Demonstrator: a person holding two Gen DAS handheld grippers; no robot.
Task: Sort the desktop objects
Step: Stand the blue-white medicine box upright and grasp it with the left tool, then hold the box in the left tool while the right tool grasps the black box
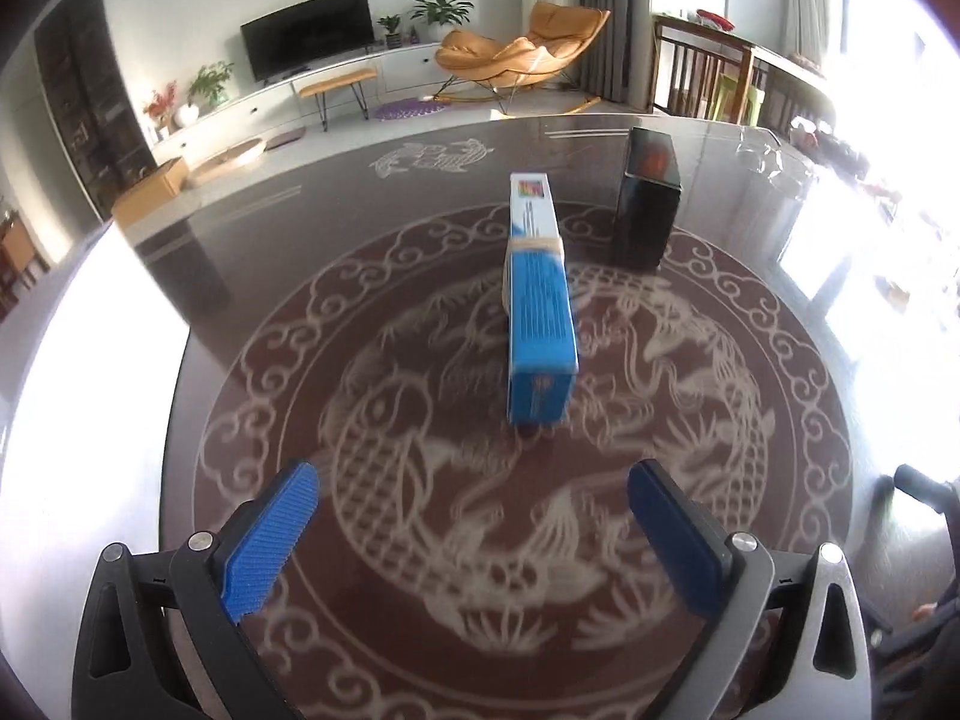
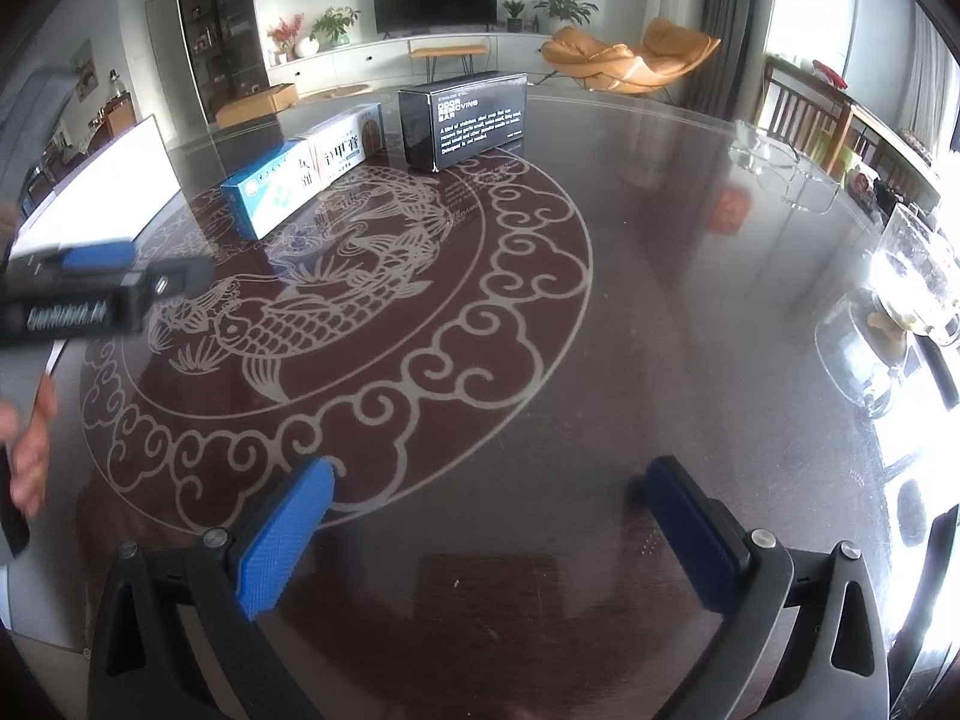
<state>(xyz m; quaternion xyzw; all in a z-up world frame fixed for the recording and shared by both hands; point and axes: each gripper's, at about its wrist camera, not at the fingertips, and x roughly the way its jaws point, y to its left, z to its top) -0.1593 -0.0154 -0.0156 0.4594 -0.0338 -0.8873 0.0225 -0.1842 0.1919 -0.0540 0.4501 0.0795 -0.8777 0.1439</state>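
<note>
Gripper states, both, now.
Left gripper: open, holding nothing, facing the blue box.
Right gripper: open, holding nothing.

We see our right gripper (image 2: pixel 486 531) spread wide above the table (image 2: pixel 630 312), empty; the blue box (image 2: pixel 300 171) lies beside the black box (image 2: pixel 465 120).

The worktop (image 2: pixel 630 252) is dark and glossy, smooth as glass, with a pale matt carp pattern in it. The long blue box (image 1: pixel 540 312) looks like printed cardboard with a slight sheen; the black box (image 2: pixel 465 120) is glossier card. Each hand-held gripper (image 1: pixel 474 516) has ribbed blue rubbery pads (image 1: pixel 270 540) on matt black plastic arms with bright metal screws. At far right a glass cup (image 2: pixel 918 276) is clear and shiny.
</note>
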